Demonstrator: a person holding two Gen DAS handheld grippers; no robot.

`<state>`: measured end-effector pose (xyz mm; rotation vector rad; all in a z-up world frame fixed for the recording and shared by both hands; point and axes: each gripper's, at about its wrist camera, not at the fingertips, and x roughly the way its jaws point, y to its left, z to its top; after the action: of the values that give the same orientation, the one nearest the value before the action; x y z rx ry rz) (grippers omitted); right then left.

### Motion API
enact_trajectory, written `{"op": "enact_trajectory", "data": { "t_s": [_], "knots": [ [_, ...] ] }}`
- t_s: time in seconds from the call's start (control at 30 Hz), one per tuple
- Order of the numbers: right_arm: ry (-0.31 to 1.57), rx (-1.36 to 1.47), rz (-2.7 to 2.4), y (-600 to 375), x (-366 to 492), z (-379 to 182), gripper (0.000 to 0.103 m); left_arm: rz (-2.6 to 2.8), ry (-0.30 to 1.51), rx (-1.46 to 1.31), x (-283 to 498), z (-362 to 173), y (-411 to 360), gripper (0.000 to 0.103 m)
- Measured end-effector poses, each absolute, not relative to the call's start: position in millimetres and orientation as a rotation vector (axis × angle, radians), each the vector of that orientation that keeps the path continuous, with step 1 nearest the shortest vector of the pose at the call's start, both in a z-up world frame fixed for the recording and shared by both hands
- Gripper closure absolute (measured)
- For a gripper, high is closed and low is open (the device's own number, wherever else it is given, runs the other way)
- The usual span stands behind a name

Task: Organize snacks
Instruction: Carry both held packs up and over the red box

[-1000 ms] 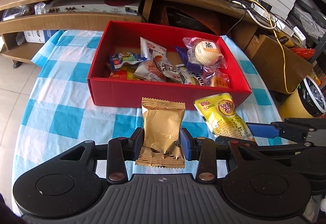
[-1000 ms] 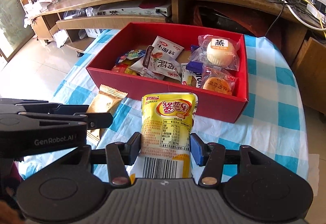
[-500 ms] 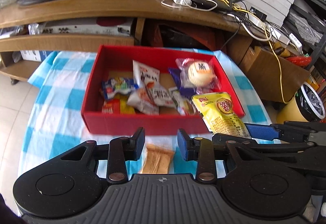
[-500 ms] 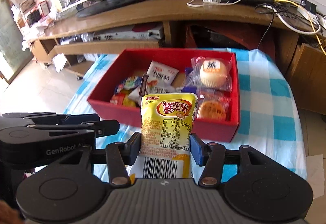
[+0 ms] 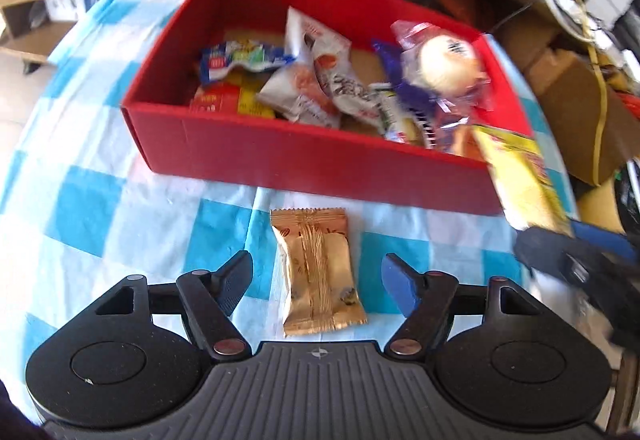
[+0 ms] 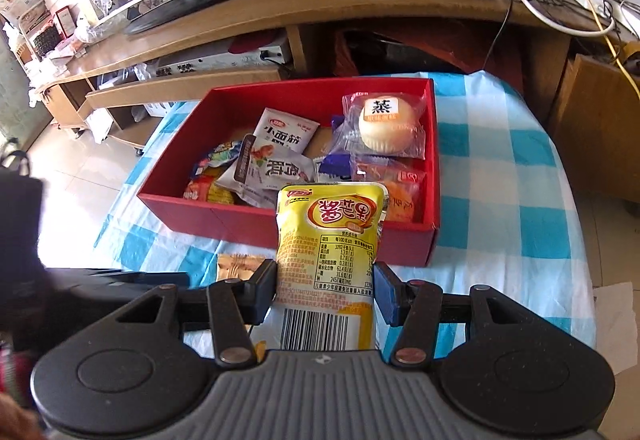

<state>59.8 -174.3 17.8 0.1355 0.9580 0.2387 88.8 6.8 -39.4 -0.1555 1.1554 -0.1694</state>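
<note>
Dropped since before, gold packet (image 5: pixel 318 272) lies between wide-open left tool (image 5: pixel 316 280); right tool (image 6: pixel 325 290), clamping yellow pouch (image 6: pixel 328 236), should clear red box (image 6: pixel 288 228) rim before release.

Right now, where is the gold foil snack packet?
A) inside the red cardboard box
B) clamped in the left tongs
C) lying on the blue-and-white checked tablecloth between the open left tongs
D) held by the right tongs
C: the gold foil snack packet lies flat on the blue-and-white checked tablecloth, in front of the red cardboard box, with the left tongs spread apart clear of it.
</note>
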Motion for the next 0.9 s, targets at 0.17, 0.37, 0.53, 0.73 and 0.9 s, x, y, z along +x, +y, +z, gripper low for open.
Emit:
{"op": "enact_trajectory", "data": {
  "t_s": [0.17,0.37,0.53,0.73,0.9],
  "knots": [
    [0.955,0.133,0.255,-174.4,57.6,20.7,0.039,-0.128,1.126,-0.026,88.1,-53.1,-12.8,0.035],
    [0.936,0.132,0.259,-176.0,53.0,26.1,0.039,-0.130,1.124,0.008,77.8,-46.9,-7.4,0.055],
    [0.919,0.135,0.251,-175.9,51.1,31.5,0.039,-0.145,1.086,0.003,65.2,-26.9,-3.8,0.055],
    [0.903,0.134,0.241,-172.9,55.9,36.3,0.039,-0.176,1.028,-0.024,67.0,-3.4,0.2,0.055],
    [0.881,0.141,0.233,-170.6,67.9,43.0,0.039,-0.196,0.981,-0.034,77.9,14.1,0.6,0.055]
  ]
}}
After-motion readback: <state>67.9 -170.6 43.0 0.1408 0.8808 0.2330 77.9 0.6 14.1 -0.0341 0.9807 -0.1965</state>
